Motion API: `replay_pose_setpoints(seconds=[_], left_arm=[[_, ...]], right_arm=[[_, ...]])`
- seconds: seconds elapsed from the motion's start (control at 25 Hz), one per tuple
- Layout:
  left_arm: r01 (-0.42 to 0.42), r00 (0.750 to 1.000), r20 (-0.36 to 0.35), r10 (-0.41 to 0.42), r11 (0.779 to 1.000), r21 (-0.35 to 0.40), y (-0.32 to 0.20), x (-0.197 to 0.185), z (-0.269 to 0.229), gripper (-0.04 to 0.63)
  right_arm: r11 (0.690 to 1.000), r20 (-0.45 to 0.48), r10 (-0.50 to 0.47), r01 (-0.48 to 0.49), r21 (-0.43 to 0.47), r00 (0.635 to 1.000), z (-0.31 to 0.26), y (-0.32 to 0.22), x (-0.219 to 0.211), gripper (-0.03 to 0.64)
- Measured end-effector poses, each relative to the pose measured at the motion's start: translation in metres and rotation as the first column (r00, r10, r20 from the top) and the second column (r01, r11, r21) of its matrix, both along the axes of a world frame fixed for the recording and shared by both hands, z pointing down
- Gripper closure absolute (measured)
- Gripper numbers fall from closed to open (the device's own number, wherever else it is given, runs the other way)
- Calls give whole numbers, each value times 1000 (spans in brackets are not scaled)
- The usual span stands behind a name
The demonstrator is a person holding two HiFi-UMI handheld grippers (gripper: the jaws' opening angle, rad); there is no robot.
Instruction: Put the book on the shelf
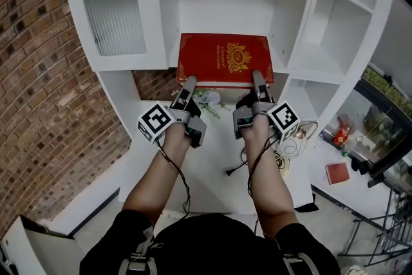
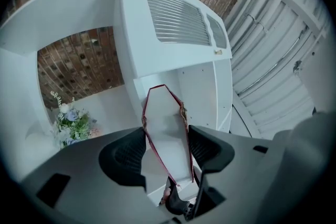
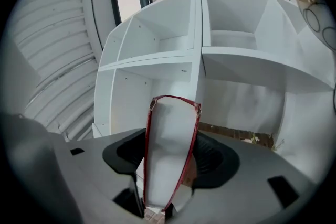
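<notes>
Head view: the white shelf point(image 1: 335, 22) fills the upper frame. The red book point(image 1: 225, 60) lies flat at its middle compartment, long axis running left to right. Left tongs point(image 1: 188, 84) and right tongs point(image 1: 258, 77) each pinch its near edge, equally close, with the book straight above them in the picture; I judge the push goes upward.

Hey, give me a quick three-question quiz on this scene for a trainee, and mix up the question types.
1. True or false: the red book sits between the jaws of both the left gripper and the right gripper.
2. What lies on the white surface below the book? A) a mug B) a bunch of flowers C) a lamp
3. Fill in: the wall left of the white shelf unit is built of ___.
Key: 1 true; 2 B; 3 brick.
</notes>
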State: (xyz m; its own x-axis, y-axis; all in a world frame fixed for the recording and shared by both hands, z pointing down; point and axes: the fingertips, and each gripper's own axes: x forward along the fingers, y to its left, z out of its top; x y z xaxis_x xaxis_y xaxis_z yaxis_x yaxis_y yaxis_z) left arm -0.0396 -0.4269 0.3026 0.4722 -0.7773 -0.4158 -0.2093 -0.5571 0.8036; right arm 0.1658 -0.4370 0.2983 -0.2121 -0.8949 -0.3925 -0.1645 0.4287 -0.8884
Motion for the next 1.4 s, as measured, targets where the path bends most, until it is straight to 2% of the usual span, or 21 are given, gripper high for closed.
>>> replay_pose_setpoints(seconds=[0.24, 0.4, 0.56, 0.64, 0.8, 0.88, 0.96, 1.04, 1.12, 1.24, 1.32, 1.4], left_arm=[[40, 996, 73, -43, 999, 34, -16, 4, -6, 325], [112, 974, 188, -124, 991, 69, -25, 2, -11, 300], [186, 917, 328, -227, 971, 152, -30, 0, -21, 280], [198, 895, 367, -253, 963, 182, -33, 0, -25, 271], [219, 837, 449, -313, 943, 250, -36, -1, -36, 267], [229, 801, 489, -346, 931, 285, -36, -1, -40, 265], [241, 754, 529, -389, 913, 328, -35, -2, -44, 265], [247, 707, 564, -426, 897, 368, -35, -2, -48, 267], [239, 671, 592, -446, 886, 397, -36, 0, -50, 273], [218, 630, 619, -469, 872, 439, -35, 6, -53, 344], [214, 615, 624, -482, 864, 456, -36, 8, -54, 347], [212, 619, 621, -481, 864, 458, -38, 8, -55, 347]], right_arm=[[993, -209, 119, -119, 13, 971, -9, -13, 13, 291], [976, -326, 212, -219, 14, 922, -11, -20, 23, 245], [941, -457, 322, -334, 57, 829, -19, -22, 34, 175], [918, -527, 378, -383, 105, 761, -27, -21, 38, 167], [869, -646, 471, -441, 225, 601, -43, -21, 39, 163], [851, -682, 501, -449, 275, 532, -49, -20, 38, 163], [839, -706, 519, -443, 315, 482, -54, -19, 35, 171], [837, -722, 527, -424, 347, 448, -59, -19, 30, 205], [839, -738, 526, -404, 366, 423, -60, -20, 24, 262], [840, -758, 522, -393, 375, 392, -60, -23, 21, 296], [843, -766, 515, -388, 372, 386, -60, -26, 22, 296], [847, -773, 508, -383, 368, 381, -62, -29, 22, 296]])
